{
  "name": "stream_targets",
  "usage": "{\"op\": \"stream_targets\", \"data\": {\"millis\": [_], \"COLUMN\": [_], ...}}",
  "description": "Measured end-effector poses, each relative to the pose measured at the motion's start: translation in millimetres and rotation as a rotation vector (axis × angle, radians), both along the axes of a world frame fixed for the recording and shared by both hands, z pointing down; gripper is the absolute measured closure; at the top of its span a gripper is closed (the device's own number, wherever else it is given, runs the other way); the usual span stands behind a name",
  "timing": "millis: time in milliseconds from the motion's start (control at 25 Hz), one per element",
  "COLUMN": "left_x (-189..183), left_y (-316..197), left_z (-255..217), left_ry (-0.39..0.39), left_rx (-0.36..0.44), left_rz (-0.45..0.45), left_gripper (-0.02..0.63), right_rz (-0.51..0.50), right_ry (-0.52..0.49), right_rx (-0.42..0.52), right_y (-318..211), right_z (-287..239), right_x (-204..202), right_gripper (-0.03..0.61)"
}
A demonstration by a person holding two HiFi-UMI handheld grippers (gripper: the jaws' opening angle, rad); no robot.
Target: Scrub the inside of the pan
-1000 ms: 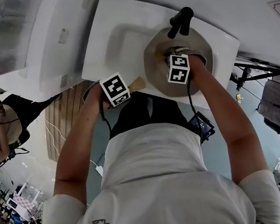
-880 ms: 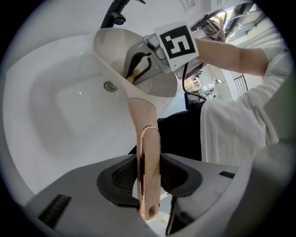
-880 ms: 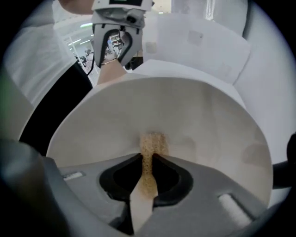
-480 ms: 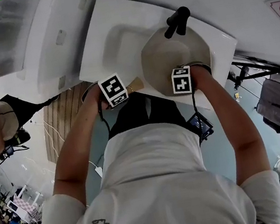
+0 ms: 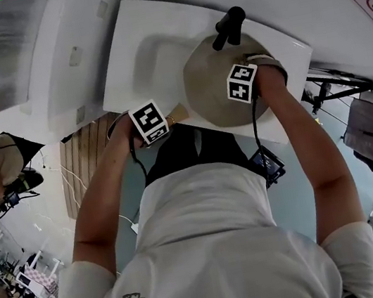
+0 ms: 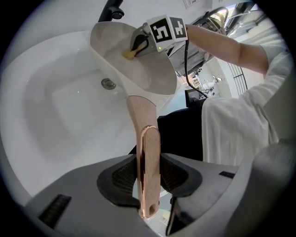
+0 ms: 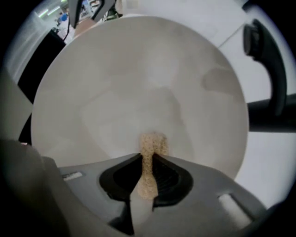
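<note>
Pans: one, a cream-coloured pan (image 5: 213, 90) with a single copper-toned handle (image 6: 149, 152).
Where the pan is: held up over the sink (image 5: 144, 49), tipped, with its round inside turned toward the right gripper. In the head view it covers the right part of the basin, just below the faucet.
Grippers: two, each carrying one black-and-white marker cube.
Left gripper (image 6: 149, 178): jaws closed on the pan's handle near its free end, one dark ribbed pad on each side. The handle runs straight away from the jaws to the pan.
Right gripper (image 7: 148, 173): jaws clamped on the sponge, pointing steeply down into the pan.
Sponges: one, a tan, grainy sponge (image 7: 150, 146). It is pinched thin between the pads, and its end bulges out past them against the pan's inner surface, toward the near side of the bottom.
Sinks: one, white, set in a white desk.
Faucets: one, a black faucet (image 5: 229, 26) at the sink's far edge.
Drains: one, a round metal drain (image 6: 108, 84) in the basin floor, beside the pan.
</note>
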State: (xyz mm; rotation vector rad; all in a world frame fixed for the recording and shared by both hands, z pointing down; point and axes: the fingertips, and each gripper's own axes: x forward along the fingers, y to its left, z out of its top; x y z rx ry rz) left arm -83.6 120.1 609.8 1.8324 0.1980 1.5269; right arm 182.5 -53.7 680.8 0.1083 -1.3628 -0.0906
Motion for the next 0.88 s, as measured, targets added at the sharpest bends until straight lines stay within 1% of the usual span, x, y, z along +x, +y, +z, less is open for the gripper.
{"op": "stream_targets", "data": {"millis": [80, 160, 240, 320, 400, 440, 520, 600, 680, 880], "left_x": [-0.5, -0.1, 0.1, -0.6, -0.9, -0.5, 1.2, 1.5, -1.2, -3.2], "left_y": [0.2, 0.5, 0.9, 1.2, 1.3, 1.3, 2.1, 2.6, 2.7, 2.5], "left_z": [0.6, 1.2, 2.5, 4.2, 4.9, 4.9, 4.9, 5.5, 6.6, 6.7], "left_ry": [-0.002, -0.002, -0.004, -0.009, -0.013, -0.013, -0.011, -0.009, -0.010, 0.001], "left_rx": [0.000, 0.002, 0.002, 0.001, 0.003, 0.005, 0.007, 0.010, 0.009, 0.013], "left_rz": [0.000, 0.000, 0.001, 0.004, 0.006, 0.005, 0.001, -0.001, -0.001, -0.007], "left_gripper": [0.466, 0.466, 0.466, 0.466, 0.466, 0.465, 0.465, 0.465, 0.465, 0.465], "right_rz": [0.016, 0.006, 0.006, -0.003, -0.010, 0.004, 0.081, 0.174, 0.231, 0.343], "right_ry": [-0.060, -0.128, -0.221, -0.320, -0.414, -0.462, -0.553, -0.618, -0.633, -0.554], "right_rx": [0.079, 0.120, 0.122, 0.085, 0.012, -0.044, -0.184, -0.314, -0.427, -0.646], "right_y": [-17.8, -23.2, -18.8, -5.6, 15.6, 29.1, 59.3, 85.3, 105.9, 142.1], "right_z": [-0.8, -0.8, -1.2, -1.6, -2.3, -3.7, -9.3, -15.8, -19.5, -27.4], "right_x": [-13.6, -32.3, -57.8, -88.1, -117.1, -129.3, -146.7, -153.4, -148.2, -117.6], "right_gripper": [0.511, 0.511, 0.509, 0.509, 0.508, 0.508, 0.508, 0.505, 0.508, 0.509]}}
